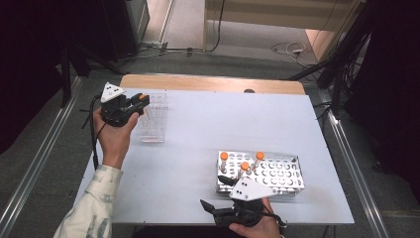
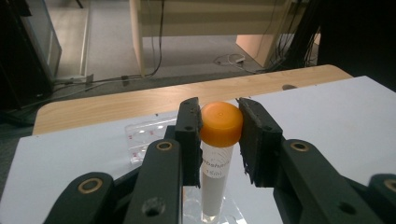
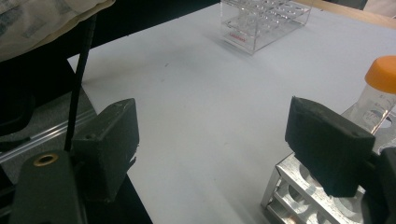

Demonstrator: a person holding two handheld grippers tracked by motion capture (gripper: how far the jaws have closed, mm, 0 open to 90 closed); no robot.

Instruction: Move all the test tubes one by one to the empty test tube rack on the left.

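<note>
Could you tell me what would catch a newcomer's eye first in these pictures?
The bright orange cap of the tube stands out at once, clamped at cap height between the fingers of the left gripper, above the clear plastic rack at the far left of the table. Next come three more orange-capped tubes standing in the metal rack at the near right, beside the wide-open right gripper.
</note>
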